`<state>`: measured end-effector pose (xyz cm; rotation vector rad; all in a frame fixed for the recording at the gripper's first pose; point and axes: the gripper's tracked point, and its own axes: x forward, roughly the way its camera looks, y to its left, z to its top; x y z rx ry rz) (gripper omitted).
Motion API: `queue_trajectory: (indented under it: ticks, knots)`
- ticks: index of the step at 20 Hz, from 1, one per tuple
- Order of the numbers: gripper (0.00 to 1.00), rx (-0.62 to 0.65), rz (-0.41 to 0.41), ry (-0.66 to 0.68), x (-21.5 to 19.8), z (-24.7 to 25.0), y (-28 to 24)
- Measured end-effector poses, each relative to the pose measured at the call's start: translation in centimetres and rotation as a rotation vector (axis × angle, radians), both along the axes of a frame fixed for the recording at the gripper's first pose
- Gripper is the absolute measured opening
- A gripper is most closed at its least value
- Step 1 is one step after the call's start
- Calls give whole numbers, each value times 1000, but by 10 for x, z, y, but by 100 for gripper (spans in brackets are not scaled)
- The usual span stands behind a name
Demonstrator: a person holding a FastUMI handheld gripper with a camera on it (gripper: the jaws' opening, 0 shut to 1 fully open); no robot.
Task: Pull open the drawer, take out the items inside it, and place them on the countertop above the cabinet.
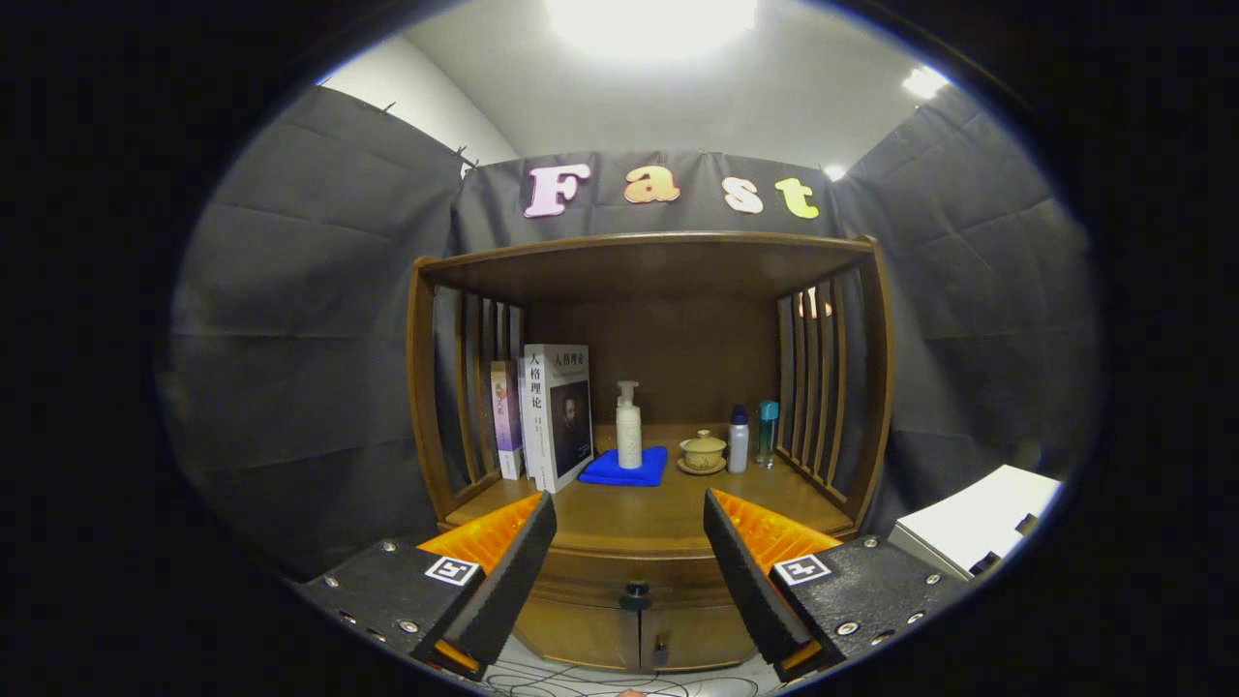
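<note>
Both fingers of the gripper (629, 571) stand wide apart, empty; closing off-centre could miss the small drawer knob (635, 592).

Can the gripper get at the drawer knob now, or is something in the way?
Probably yes. The gripper is open, and the drawer knob sits ahead between its fingers, with nothing in front of it. The drawer looks shut.
</note>
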<state>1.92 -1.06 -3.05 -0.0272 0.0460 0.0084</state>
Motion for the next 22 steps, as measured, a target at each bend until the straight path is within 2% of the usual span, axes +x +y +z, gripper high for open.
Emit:
queue_trajectory:
  ticks: [9, 12, 15, 17, 22]
  knots:
    - [95, -50, 46, 34, 21, -32, 16]
    - [95, -121, 63, 20, 30, -41, 27]
    - [95, -190, 77, 32, 40, -68, 39]
    - [95, -180, 84, 43, 46, -87, 48]
    - [95, -166, -5, 107, 67, -135, 41]
